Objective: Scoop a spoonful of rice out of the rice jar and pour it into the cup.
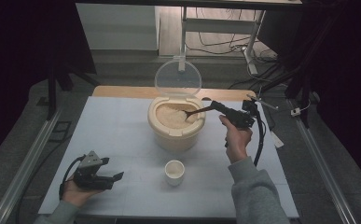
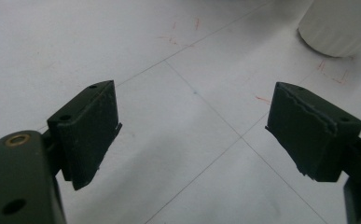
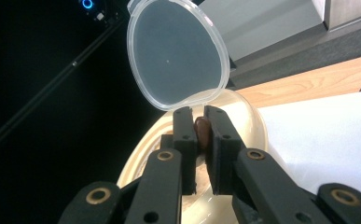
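While our right claw (image 1: pixel 214 107) pinches the brown spoon (image 1: pixel 194 112) dipped into the rice (image 1: pixel 172 115) and our left claw (image 1: pixel 115 177) rests wide apart, a tilted lift could spill grains short of the cup (image 1: pixel 174 171)

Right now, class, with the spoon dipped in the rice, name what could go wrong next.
1. The right hand-held gripper pinches the spoon only at its handle end; loaded, it might tilt and spill rice.
2. The small cup is narrow and stands apart from the container, so grains could scatter on the table.
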A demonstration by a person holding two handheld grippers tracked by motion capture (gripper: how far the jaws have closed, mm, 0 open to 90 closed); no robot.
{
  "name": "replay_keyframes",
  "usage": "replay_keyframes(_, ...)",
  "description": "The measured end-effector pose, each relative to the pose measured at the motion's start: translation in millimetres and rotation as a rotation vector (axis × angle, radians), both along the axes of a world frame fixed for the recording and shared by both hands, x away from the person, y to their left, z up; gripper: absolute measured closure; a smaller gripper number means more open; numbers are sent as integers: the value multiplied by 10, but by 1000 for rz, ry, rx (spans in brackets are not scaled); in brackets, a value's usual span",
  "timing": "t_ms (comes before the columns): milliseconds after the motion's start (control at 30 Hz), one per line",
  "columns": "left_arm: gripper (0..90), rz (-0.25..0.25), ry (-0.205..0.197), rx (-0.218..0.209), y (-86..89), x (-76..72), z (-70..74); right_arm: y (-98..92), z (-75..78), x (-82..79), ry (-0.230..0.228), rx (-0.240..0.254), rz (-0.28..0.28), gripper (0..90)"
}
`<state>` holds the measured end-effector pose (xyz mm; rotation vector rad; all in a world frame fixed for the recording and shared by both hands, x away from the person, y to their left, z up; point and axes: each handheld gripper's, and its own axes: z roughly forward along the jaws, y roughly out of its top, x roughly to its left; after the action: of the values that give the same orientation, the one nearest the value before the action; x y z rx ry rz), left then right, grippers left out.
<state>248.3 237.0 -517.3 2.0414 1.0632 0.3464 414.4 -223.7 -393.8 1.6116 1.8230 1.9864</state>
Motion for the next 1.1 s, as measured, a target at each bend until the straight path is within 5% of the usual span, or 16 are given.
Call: replay_keyframes(1100, 167, -3, -4, 6, -7, 1, 4, -230, -109, 5, 112, 209, -8, 828)
